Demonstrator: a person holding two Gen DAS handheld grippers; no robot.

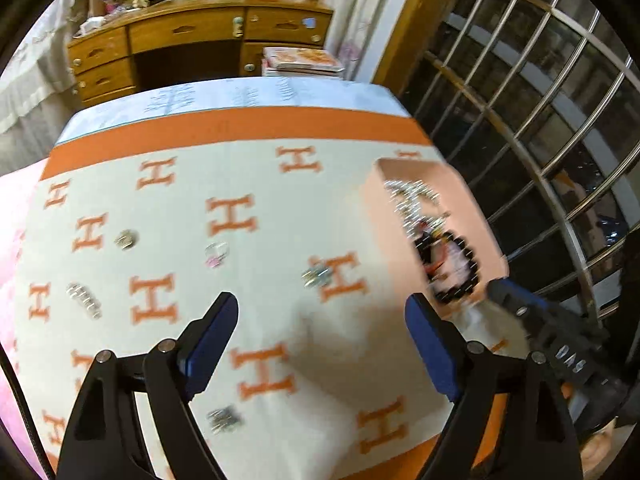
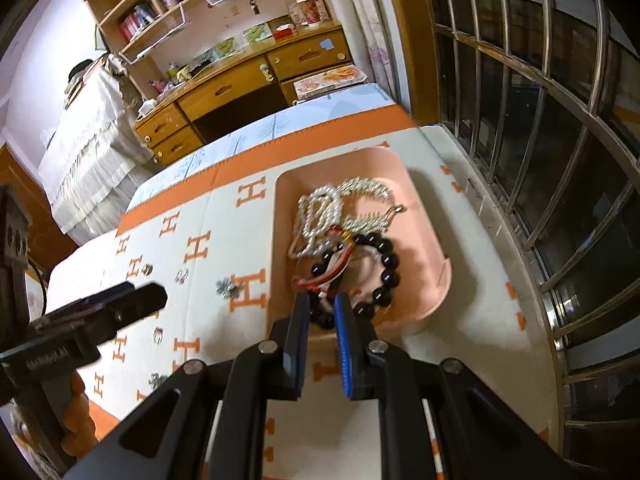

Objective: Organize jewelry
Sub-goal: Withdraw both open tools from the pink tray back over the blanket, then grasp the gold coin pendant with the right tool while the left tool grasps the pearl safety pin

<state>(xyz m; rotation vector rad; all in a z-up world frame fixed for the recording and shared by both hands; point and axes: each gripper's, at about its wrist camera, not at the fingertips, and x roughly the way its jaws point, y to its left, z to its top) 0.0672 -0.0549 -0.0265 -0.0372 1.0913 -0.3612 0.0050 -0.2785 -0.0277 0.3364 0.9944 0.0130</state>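
Blanket [image 1: 256,184]: open stretches between scattered small jewelry pieces [image 1: 126,239]. Pink tray [image 2: 424,216]: heaped with chains and black bead bracelet [image 2: 386,270], little free floor. Window bars [image 2: 560,160] close off the side beyond the tray.

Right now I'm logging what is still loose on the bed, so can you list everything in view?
Tray: one, pink, on the blanket near the window.
Bead bracelet: one, black, in the tray.
Silver chains: a tangle, count unclear, in the tray behind the bracelet.
Small jewelry pieces: about five, silvery, scattered on the blanket left of the tray.
Blanket: one, white with orange H letters.
Desk: one, wooden, beyond the bed.
Window bars: metal, right side.
Left tongs: open, above the blanket.
Right tongs: nearly shut at the tray's near edge, by the bracelet.
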